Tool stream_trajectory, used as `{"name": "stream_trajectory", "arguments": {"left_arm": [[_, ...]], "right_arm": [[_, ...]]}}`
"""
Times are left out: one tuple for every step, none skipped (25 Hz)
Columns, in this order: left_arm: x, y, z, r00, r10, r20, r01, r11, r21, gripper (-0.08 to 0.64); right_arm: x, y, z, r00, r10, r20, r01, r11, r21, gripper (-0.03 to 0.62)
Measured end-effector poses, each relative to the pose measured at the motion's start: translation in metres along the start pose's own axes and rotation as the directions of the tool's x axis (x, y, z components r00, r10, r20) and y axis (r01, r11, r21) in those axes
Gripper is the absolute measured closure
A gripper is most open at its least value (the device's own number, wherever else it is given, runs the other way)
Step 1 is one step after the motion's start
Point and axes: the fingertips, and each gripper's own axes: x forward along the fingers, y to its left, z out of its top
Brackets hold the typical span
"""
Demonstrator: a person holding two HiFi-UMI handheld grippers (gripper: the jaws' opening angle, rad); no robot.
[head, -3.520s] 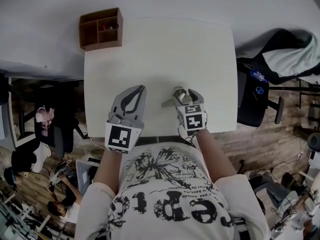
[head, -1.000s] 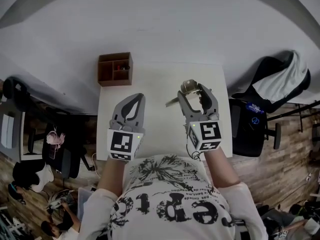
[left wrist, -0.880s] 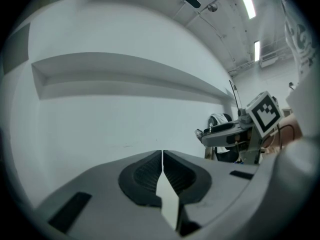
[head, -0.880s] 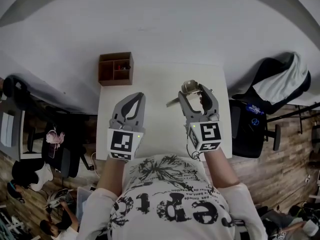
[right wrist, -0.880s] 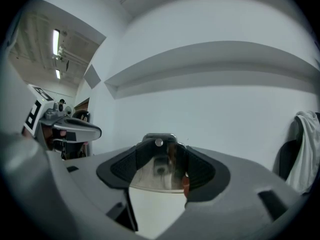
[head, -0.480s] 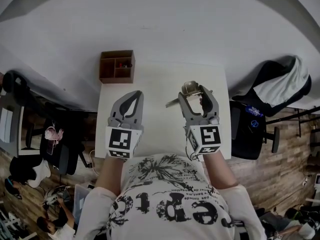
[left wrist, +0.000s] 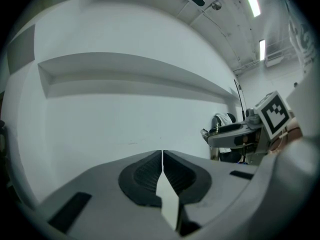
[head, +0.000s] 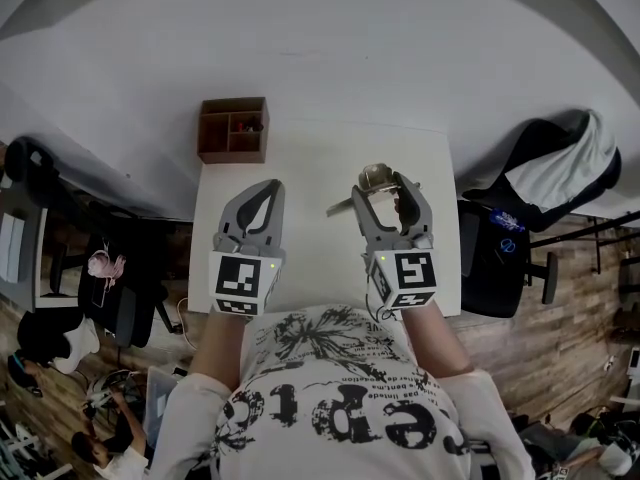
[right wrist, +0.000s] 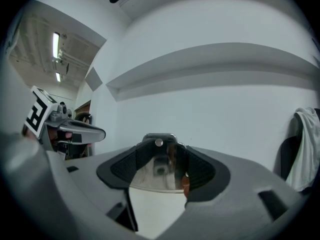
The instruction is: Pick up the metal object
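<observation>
The metal object (head: 372, 178) is a shiny steel piece with a flat blade and a riveted end. It hangs in the air above the white table (head: 310, 168), held between the fingers of my right gripper (head: 379, 185). In the right gripper view the metal object (right wrist: 159, 169) fills the gap between the black pads, and my right gripper (right wrist: 160, 166) is shut on it. To the left, at about the same height, my left gripper (head: 262, 196) is shut and holds nothing. My left gripper (left wrist: 162, 174) shows its two pads pressed together in its own view.
A brown wooden organiser box (head: 233, 129) with compartments stands at the table's far left corner. An office chair with a dark and a pale jacket (head: 545, 183) stands to the right of the table. A white wall lies ahead; chairs and clutter stand at the left.
Both grippers have risen well above the table, the right one carrying the metal object up with it. In the last second they have hardly moved.
</observation>
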Motion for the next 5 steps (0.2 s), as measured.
{"name": "stream_trajectory", "arguments": {"left_arm": [[-0.0008, -0.0017, -0.0005, 1.0, -0.002, 0.0, 0.002, 1.0, 0.001, 0.548], [-0.0017, -0.0033, -0.0012, 1.0, -0.003, -0.001, 0.003, 1.0, 0.003, 0.548], [-0.0027, -0.0046, -0.0019, 1.0, -0.004, -0.002, 0.004, 1.0, 0.003, 0.548], [-0.0038, -0.0058, -0.0024, 1.0, -0.004, -0.003, 0.004, 1.0, 0.004, 0.548], [-0.0049, -0.0069, -0.003, 1.0, -0.004, -0.004, 0.004, 1.0, 0.003, 0.548]], "right_arm": [[-0.0013, 0.0004, 0.0003, 1.0, -0.001, 0.001, 0.001, 1.0, 0.0, 0.313], [-0.0027, 0.0006, 0.0005, 1.0, -0.002, 0.003, 0.002, 1.0, -0.001, 0.313], [-0.0041, 0.0009, 0.0006, 1.0, -0.003, 0.004, 0.003, 1.0, -0.001, 0.313], [-0.0055, 0.0011, 0.0007, 1.0, -0.005, 0.004, 0.005, 1.0, 0.0, 0.313], [-0.0068, 0.0012, 0.0008, 1.0, -0.007, 0.005, 0.007, 1.0, 0.001, 0.313]]}}
